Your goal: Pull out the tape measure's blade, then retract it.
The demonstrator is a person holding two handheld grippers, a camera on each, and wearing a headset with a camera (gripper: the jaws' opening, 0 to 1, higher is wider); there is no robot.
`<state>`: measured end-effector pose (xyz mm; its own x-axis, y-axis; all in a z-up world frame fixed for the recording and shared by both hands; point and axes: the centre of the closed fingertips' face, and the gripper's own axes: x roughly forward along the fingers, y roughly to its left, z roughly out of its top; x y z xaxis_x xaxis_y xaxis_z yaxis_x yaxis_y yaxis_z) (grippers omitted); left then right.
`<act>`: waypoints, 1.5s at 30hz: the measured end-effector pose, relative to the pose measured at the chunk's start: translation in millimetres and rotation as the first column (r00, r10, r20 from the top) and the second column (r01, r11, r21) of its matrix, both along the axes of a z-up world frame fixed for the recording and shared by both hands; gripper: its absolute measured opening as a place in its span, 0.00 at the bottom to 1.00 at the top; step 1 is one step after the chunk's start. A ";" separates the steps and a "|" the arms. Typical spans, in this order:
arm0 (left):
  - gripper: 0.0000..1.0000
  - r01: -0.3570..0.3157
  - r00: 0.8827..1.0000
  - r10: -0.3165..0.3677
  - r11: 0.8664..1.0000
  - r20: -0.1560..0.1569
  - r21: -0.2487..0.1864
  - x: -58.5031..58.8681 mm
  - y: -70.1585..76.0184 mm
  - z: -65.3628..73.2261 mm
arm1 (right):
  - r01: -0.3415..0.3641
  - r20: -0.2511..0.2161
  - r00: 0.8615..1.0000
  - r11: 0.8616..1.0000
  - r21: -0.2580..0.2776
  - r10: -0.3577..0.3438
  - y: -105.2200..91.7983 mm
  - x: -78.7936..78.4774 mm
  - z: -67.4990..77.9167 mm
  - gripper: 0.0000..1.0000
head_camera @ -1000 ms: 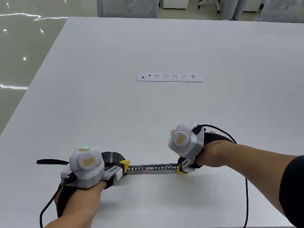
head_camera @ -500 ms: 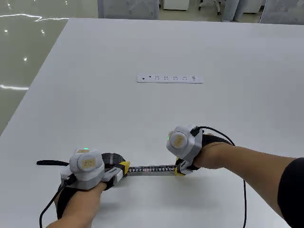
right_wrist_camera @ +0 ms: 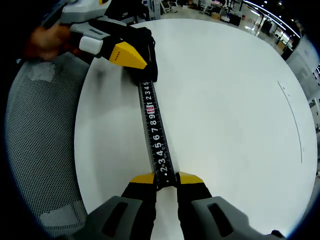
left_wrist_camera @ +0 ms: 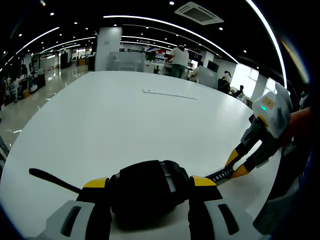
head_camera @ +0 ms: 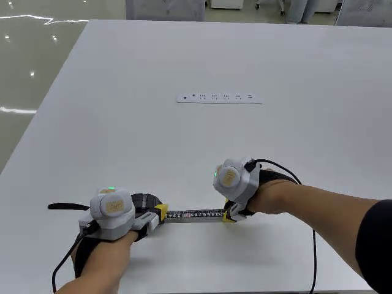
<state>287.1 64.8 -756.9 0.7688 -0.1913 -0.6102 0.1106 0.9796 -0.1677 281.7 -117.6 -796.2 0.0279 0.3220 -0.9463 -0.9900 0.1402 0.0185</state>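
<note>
Tape measure [head_camera: 146, 202], black-cased, is sitting on the white bench [head_camera: 257, 55] at the lower left of the head view, where the left tongs [head_camera: 158, 214] are clenching it by its two sides. In the left gripper view the case is filling the gap between the two yellow-tipped jaws at the bottom centre, with both jaws pressing against it. Its blade [head_camera: 195, 214] is extending from the case toward the lower centre of the head view, printed scale facing up. Whether it is touching the bench or hovering just above it cannot be told. The right tongs [head_camera: 228, 215] are pinching the blade's free end. In the right gripper view the jaws are standing nearly together at the bottom centre with the blade gripped between their yellow tips, and the blade is stretching up the frame to the case at the upper left. A black strap [head_camera: 64, 207] is trailing from the tape measure toward the left edge of the head view, flat on the bench. A white power strip [head_camera: 218, 98] is lying well apart from both tongs, in the upper middle of the head view. A black cable [head_camera: 315, 245] is hanging from the right tongs past the person's forearm [head_camera: 318, 208] at the lower right.
</note>
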 end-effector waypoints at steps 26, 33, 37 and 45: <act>0.58 -0.002 1.000 0.002 1.000 -0.004 -0.002 -0.4 -0.6 -0.4 | -0.001 -0.005 1.000 0.999 0.034 0.001 11.7 -1.4 0.1 0.11; 0.58 -0.002 1.000 0.002 1.000 -0.004 -0.003 0.1 -0.1 -0.9 | -0.009 -0.003 1.000 0.999 0.048 0.009 14.9 -1.8 0.5 0.10; 0.58 -0.003 1.000 0.003 1.000 -0.004 -0.003 0.0 0.0 -0.8 | -0.008 -0.003 1.000 0.998 0.055 0.008 16.7 -1.6 0.1 0.10; 0.58 -0.003 1.000 0.003 1.000 -0.003 -0.003 -0.2 -0.3 -0.4 | -0.004 -0.007 1.000 0.998 0.059 0.005 20.1 -1.9 0.9 0.10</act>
